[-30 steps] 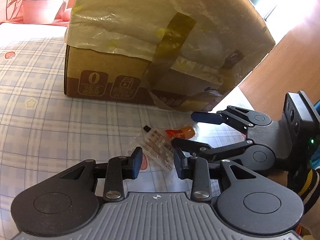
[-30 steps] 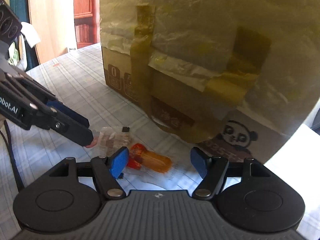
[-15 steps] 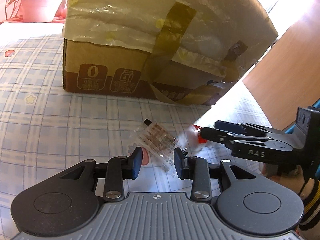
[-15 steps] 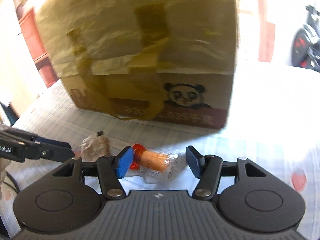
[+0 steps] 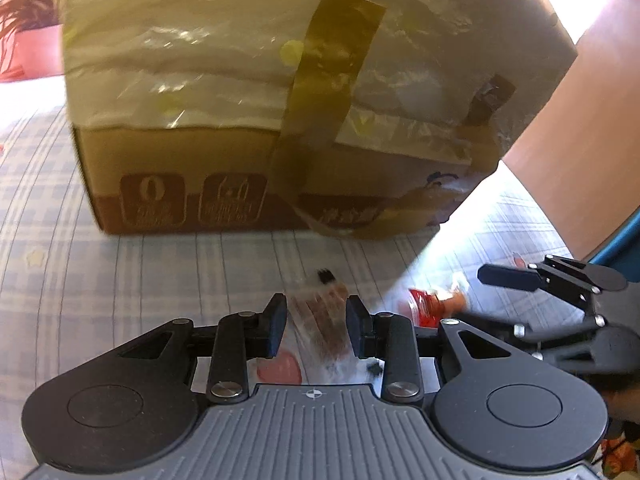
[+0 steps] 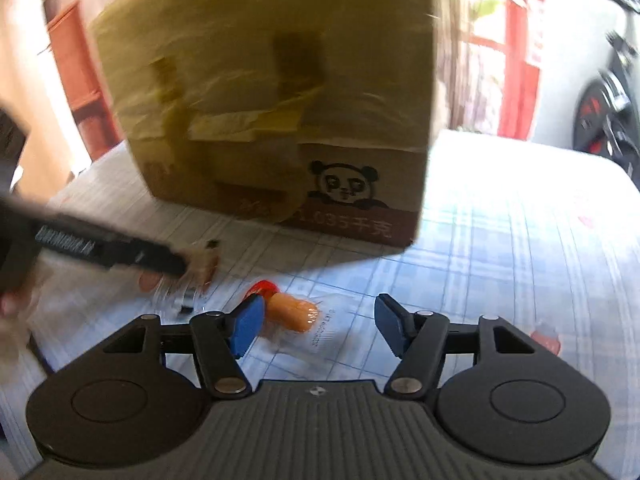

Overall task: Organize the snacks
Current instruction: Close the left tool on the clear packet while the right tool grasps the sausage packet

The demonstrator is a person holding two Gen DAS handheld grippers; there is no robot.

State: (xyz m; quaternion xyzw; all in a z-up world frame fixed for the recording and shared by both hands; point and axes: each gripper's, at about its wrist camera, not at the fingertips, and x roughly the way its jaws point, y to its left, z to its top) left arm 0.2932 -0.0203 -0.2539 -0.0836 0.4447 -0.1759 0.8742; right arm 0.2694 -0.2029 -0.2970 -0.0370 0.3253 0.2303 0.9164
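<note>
Left gripper (image 5: 316, 330) low over the checked tablecloth (image 5: 120, 276), jaws parted with a clear packet of brown snacks (image 5: 322, 320) lying between the pads, gaps on both sides, nothing clamped. Same packet (image 6: 200, 268) at the left gripper's tip in the right wrist view, blurred there, so contact hard to judge. Right gripper (image 6: 320, 326) spread wide, a clear-wrapped orange sausage with a red end (image 6: 290, 310) on the cloth just beside its left blue fingertip (image 6: 246, 326), possibly touching; right fingertip well apart from it. Sausage (image 5: 434, 304) near the packet, to its right, not overlapping. Behind both snacks, a cardboard box (image 6: 280, 120) with taped plastic over its upper part and a panda print low on one face, its near bottom edge near the packet. Open cloth to the right of the box corner (image 6: 414, 240), and more to the left of the packet.
</note>
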